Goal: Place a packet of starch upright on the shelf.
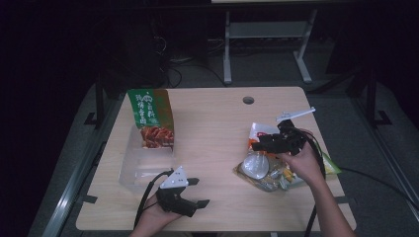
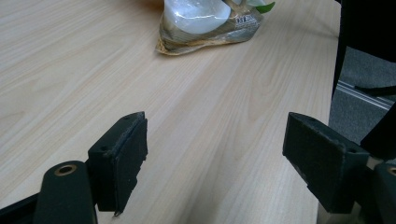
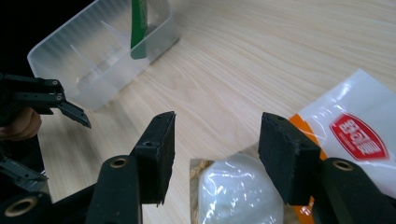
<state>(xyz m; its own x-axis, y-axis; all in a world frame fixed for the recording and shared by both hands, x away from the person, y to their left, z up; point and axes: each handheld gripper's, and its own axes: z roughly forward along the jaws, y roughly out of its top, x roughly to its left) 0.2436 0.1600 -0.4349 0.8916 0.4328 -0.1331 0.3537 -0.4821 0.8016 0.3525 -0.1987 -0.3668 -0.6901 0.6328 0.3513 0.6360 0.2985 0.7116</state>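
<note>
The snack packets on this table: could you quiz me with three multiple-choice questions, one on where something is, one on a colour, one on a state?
1. Where does the green snack bag stand?
A. In the clear plastic bin
B. On the floor
C. Beside the table's cable hole

2. What colour is the logo on the white packet?
A. Blue
B. Red
C. Black

3. How does the right gripper stand?
A. Clamped on the green bag
B. Shut and empty
C. Open above the clear pouch

Answers: 1 A, its base sits inside the bin's walls. 2 B, a red oval on white film. 3 C, both pads stand apart with the pouch below them.
</note>
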